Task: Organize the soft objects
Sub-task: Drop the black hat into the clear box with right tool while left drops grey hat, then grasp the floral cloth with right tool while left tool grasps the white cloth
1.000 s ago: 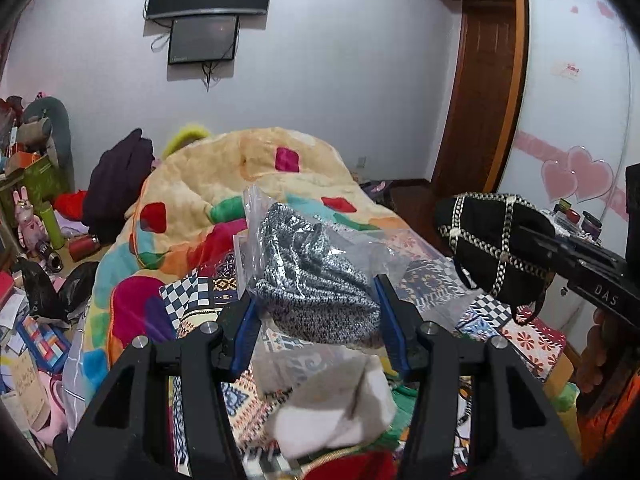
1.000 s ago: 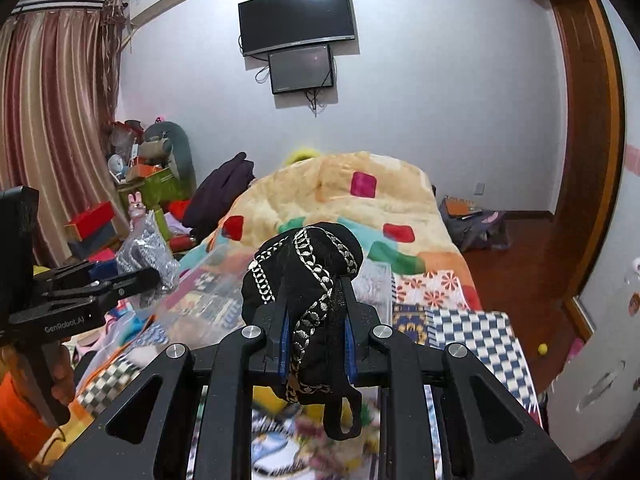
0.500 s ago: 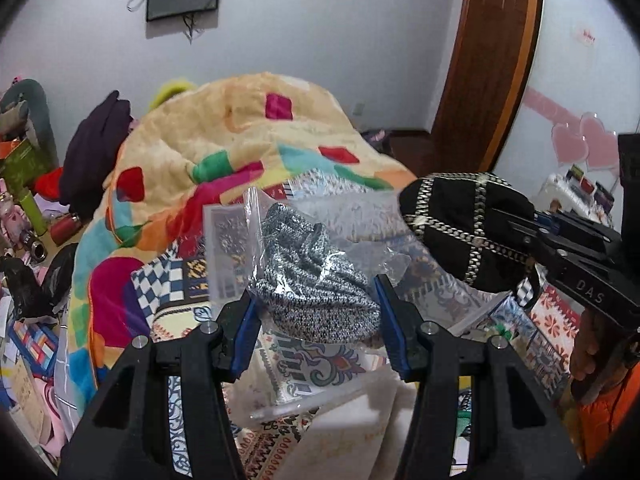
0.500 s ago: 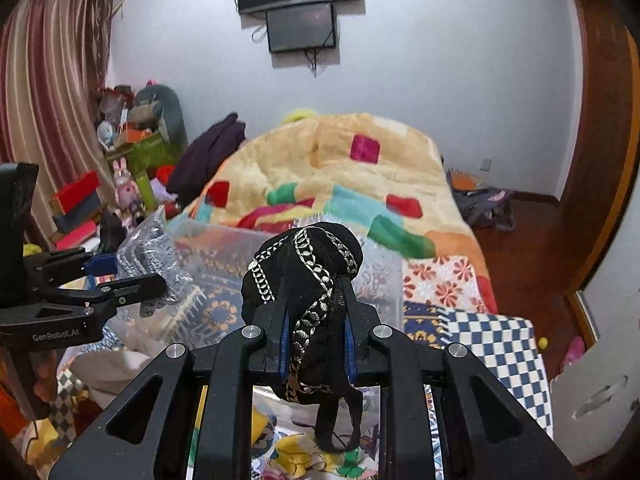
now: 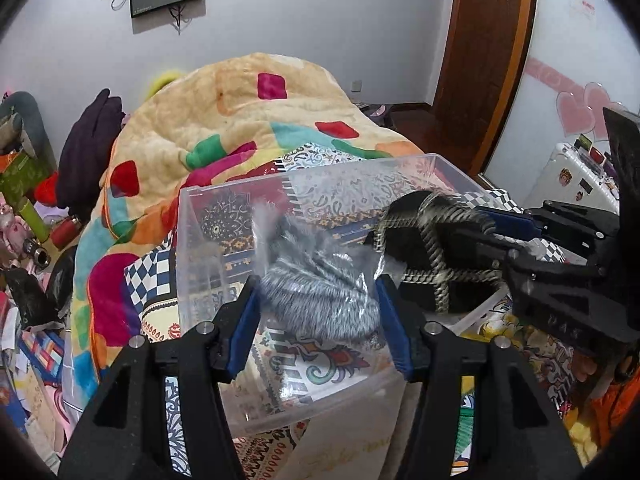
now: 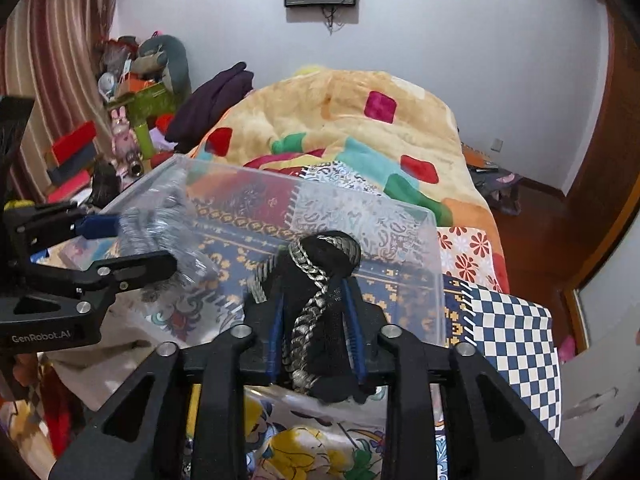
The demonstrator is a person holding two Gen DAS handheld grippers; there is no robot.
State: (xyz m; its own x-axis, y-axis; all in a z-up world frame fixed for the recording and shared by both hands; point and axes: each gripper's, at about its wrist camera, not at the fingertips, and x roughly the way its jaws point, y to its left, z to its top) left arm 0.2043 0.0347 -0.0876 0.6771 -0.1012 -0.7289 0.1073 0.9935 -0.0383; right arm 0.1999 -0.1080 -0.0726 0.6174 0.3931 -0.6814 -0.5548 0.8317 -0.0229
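My left gripper (image 5: 318,300) is shut on a grey knit item in a clear plastic bag (image 5: 316,292) and holds it over the clear plastic bin (image 5: 192,240) on the bed. My right gripper (image 6: 316,320) is shut on a black knit hat with silver chain trim (image 6: 320,276) and holds it over the bin's (image 6: 436,280) near right side. In the left wrist view the black hat (image 5: 424,252) and right gripper (image 5: 496,232) sit just to the right of the bagged item. In the right wrist view the left gripper (image 6: 120,244) and its bag (image 6: 160,224) are at the bin's left end.
A patchwork sheet (image 6: 508,332) and a heaped yellow quilt (image 5: 240,120) cover the bed. Clutter, boxes and toys (image 6: 132,112) fill the left side. A dark garment (image 5: 88,148) lies by the quilt. A wooden door frame (image 5: 488,60) and wardrobe stand at right.
Both grippers have moved forward and down with their items, from above the bed to over the clear bin. The bin's rim now lies directly under both items.
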